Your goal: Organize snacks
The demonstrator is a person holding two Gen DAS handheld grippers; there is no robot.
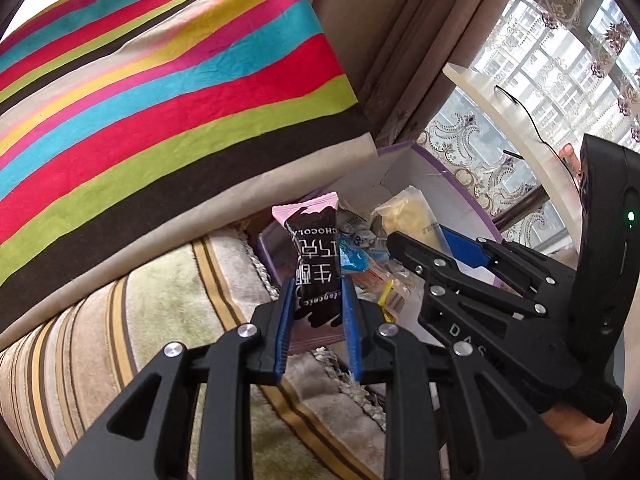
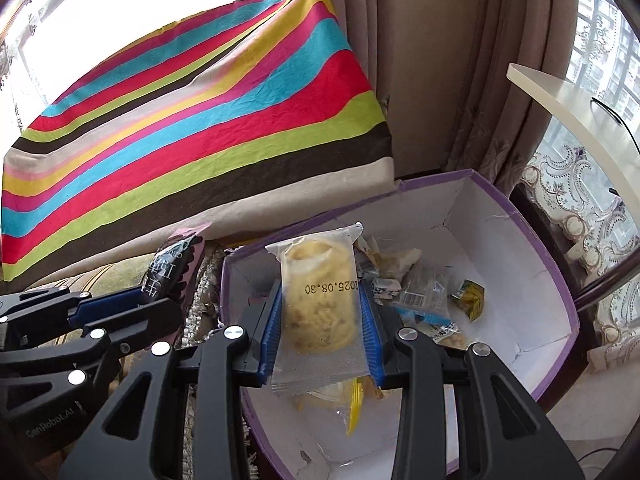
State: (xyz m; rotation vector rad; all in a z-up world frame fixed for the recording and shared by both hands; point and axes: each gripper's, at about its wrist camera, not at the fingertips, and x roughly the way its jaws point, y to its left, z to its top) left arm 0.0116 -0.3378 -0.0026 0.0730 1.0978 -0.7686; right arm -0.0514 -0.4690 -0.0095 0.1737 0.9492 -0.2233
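Two hand-held black two-finger grippers with blue ribbed pads are in use, each clamped on one wrapped snack.

Left gripper [image 1: 318, 312]: its pads are closed on a dark brown and pink chocolate bar wrapper [image 1: 314, 264] printed with white characters. The bar stands nearly upright between the pads, with its crimped pink top end uppermost. It is held above the striped beige and green plush sofa cushion [image 1: 160, 320], just beside the near-left rim of the box. In the right wrist view the same gripper [image 2: 160, 300] enters from the left, and the chocolate bar [image 2: 172, 268] is outside the box wall.

Right gripper [image 2: 320, 320]: its pads are closed on a clear plastic packet holding a pale yellow round pastry [image 2: 320, 300], with a printed date across the front. The packet is upright and is held over the open interior of the box. In the left wrist view this gripper [image 1: 460, 256] reaches in from the right, and the pastry packet [image 1: 412, 216] shows beyond its fingers.

Container: a white cardboard box with purple outer walls and rim [image 2: 552, 272] sits beside the sofa cushion. Loose small snacks [image 2: 424, 300] lie on its floor, among them a small green and yellow sachet [image 2: 470, 296] and several clear and blue-printed wrappers.

Surroundings: a cloth with multicoloured stripes [image 2: 200, 128] hangs behind the sofa. Beige curtains [image 2: 440, 60] hang behind the box. A white shelf board [image 2: 580, 108] stands to the right, in front of a lace-curtained window.
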